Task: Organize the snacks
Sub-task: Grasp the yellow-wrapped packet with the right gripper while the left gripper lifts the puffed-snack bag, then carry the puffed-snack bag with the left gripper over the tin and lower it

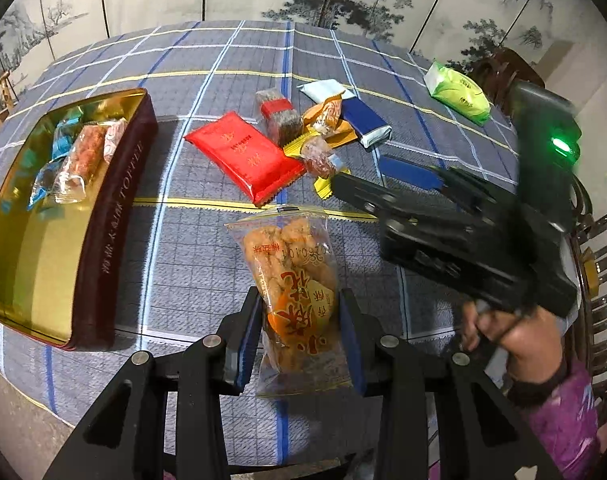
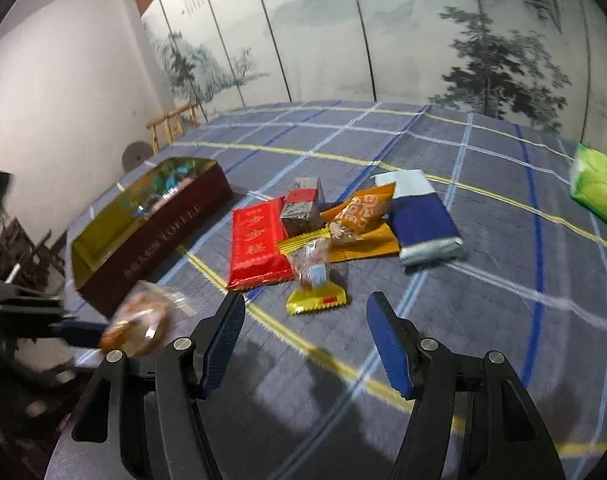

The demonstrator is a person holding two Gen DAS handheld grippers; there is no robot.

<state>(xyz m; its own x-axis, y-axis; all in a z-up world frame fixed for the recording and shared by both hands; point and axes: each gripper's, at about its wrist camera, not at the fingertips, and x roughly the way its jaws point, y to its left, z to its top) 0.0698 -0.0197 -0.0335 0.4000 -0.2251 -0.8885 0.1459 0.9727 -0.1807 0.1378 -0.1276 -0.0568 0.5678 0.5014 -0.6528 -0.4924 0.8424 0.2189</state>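
In the right wrist view, motion blur smears the clear snack bag (image 2: 141,326) at lower left, so its print cannot be read. The green packet (image 2: 597,186) is cut off by the right edge. In the left wrist view, the right tongs (image 1: 399,190) blur at their tips. The tin (image 1: 89,216) hides its wrapped sweets in part; their labels are too small to read.
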